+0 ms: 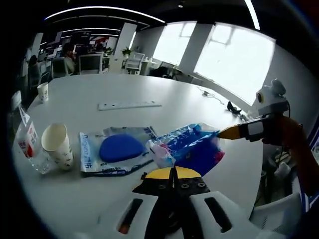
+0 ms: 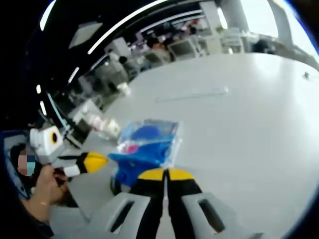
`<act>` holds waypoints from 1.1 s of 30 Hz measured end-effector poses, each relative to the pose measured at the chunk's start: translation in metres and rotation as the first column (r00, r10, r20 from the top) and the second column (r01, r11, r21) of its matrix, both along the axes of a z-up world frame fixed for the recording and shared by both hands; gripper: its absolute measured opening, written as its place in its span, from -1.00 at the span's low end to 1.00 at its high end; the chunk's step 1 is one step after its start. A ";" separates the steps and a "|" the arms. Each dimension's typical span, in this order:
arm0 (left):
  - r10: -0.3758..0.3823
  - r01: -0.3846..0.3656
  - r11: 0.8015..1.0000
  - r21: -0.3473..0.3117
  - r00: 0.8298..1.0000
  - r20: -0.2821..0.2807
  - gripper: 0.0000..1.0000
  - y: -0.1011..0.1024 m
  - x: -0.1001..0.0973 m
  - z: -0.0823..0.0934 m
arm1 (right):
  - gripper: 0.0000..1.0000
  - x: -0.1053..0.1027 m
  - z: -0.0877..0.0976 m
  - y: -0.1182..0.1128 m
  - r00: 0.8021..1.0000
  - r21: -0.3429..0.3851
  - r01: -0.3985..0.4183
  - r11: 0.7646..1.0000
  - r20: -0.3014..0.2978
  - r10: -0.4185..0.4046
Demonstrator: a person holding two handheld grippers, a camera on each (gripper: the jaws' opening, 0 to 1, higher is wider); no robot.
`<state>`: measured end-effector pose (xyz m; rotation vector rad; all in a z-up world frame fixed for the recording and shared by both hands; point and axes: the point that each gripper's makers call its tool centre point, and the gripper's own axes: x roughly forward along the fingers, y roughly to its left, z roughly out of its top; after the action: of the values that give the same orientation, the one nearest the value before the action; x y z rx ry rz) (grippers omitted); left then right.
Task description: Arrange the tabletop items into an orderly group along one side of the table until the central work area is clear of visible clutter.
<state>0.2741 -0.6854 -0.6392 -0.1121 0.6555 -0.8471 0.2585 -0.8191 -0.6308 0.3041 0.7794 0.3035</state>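
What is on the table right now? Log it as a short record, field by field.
surface: white table
cup: paper cup, upright, at the near left
bottle: small bottle, beside the cup
flat pack: clear pack with a blue pad, lying flat
held item: blue crinkly bag, between both grippers
left gripper: jaws together at the bag's edge
right gripper: jaws together at the bag
far item: long white strip

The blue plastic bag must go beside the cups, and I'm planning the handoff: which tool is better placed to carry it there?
Left, probably: the left tool sits at the blue plastic bag with the paper cup on its side; the right tool touches the far end.
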 end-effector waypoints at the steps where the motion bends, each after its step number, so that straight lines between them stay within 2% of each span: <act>1: -0.001 0.001 1.000 -0.001 1.000 0.000 -1.00 -0.001 0.000 0.000 | -1.00 0.000 0.000 -0.002 1.000 -0.001 0.002 1.000 0.000 -0.002; 22: -0.045 0.045 0.998 -0.036 0.999 -0.007 -1.00 -0.041 0.015 0.000 | -1.00 0.009 -0.006 -0.039 0.999 -0.045 0.045 0.998 -0.007 -0.046; 33: -0.071 0.070 0.997 -0.041 0.997 -0.019 -1.00 -0.057 0.024 -0.006 | -1.00 0.018 -0.010 -0.057 0.998 -0.059 0.066 0.996 -0.011 -0.067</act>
<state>0.2983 -0.7428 -0.6456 -0.1350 0.6650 -0.9285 0.2769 -0.8757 -0.6404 0.2765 0.7883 0.2154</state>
